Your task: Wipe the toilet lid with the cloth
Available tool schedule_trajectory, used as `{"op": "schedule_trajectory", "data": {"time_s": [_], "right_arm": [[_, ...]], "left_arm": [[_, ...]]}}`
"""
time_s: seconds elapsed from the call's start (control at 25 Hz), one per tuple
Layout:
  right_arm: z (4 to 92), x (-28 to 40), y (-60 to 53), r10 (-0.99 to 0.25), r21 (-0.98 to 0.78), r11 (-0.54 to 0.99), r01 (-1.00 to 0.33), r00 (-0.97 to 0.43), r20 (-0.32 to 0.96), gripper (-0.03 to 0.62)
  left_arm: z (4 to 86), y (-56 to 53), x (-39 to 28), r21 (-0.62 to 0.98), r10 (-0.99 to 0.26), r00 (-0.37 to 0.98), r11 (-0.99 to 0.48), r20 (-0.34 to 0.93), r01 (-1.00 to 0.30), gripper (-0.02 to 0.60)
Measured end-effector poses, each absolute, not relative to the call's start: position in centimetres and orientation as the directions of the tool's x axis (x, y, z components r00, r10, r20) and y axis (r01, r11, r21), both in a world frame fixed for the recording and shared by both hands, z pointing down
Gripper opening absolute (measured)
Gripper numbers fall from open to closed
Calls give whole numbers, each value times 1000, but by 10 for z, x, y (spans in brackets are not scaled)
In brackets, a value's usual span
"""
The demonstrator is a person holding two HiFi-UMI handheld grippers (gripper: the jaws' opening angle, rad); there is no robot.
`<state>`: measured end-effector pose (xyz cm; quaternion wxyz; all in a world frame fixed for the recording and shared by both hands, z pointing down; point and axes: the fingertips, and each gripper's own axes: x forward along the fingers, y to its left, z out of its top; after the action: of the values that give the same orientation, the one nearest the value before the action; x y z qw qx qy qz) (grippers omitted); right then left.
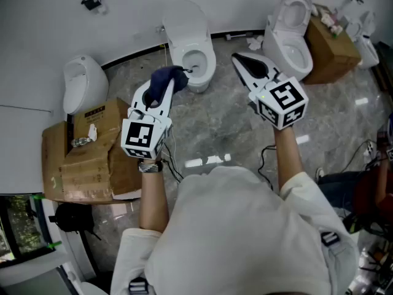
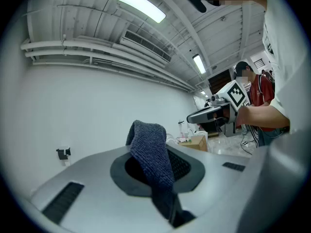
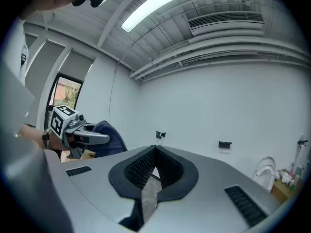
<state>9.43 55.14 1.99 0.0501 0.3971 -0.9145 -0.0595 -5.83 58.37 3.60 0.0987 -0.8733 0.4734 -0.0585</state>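
Note:
A dark blue cloth (image 1: 167, 78) is pinched in my left gripper (image 1: 164, 90), which is shut on it and held level above the floor. In the left gripper view the cloth (image 2: 149, 147) stands up between the jaws and drapes back over them. The white toilet (image 1: 195, 59) stands against the wall just beyond the cloth, its lid (image 1: 184, 18) raised and the bowl showing. My right gripper (image 1: 237, 58) is shut with nothing in it and is held level to the right of that toilet. In the right gripper view its jaws (image 3: 154, 163) meet.
A second toilet (image 1: 290, 42) stands at the right beside a cardboard box (image 1: 331, 48). A urinal (image 1: 84, 83) and flattened cardboard boxes (image 1: 86, 158) lie at the left. A cable (image 1: 265, 158) runs over the marble floor. Another person (image 2: 260, 98) stands behind the right gripper.

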Motion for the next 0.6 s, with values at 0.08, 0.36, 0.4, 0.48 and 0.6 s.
{"op": "schedule_trajectory", "data": {"time_s": [0.08,0.36,0.4,0.48,0.6], "right_arm": [[22,94,549,-729,144,681,-718,-683,43,28],[18,113,536,-726,97,684,-723,-688,-14,29],[16,117,535,-721,90,689,-720,-693,-23,29],[15,125,532,-710,83,700,-709,-704,-28,29],[18,135,525,-698,99,712,-695,-716,-10,28]], "left_arm": [[38,580,-58,-224,-840,543,-532,13,-817,40],[39,565,-48,-229,-848,530,-520,19,-823,40],[40,564,-44,-231,-847,531,-521,20,-822,40],[41,561,-36,-236,-847,530,-520,23,-821,40],[39,552,-29,-240,-856,516,-506,25,-829,40]]}}
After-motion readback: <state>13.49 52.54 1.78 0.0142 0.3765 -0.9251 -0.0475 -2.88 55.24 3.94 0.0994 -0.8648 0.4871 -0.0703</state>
